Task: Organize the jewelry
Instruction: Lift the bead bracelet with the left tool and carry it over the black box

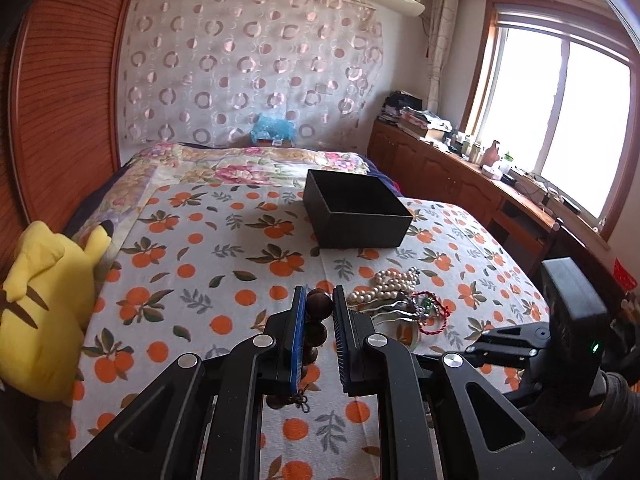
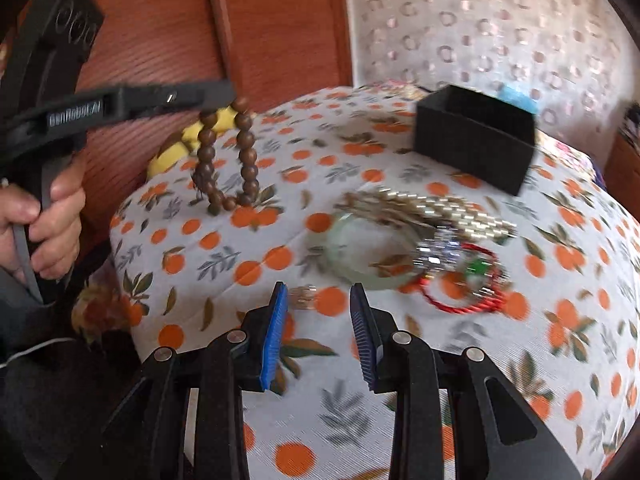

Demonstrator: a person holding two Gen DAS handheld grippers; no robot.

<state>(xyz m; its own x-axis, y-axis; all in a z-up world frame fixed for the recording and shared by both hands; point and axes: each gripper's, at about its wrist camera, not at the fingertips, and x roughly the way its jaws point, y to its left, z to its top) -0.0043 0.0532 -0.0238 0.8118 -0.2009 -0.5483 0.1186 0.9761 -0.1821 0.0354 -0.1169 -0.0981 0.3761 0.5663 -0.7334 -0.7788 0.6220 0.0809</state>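
The left gripper [image 1: 320, 300] is clamped on a brown wooden bead bracelet [image 2: 230, 156], which hangs above the orange-print bedspread [image 1: 192, 264]. The right gripper [image 2: 318, 300] has its jaws apart, holding nothing, near the jewelry pile [image 2: 432, 240]. A black open box [image 1: 356, 216] sits farther away.

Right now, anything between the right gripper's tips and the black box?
Yes. In the right wrist view the jewelry pile lies between the right gripper and the black box: pearls, a pale bangle, a red cord bracelet.
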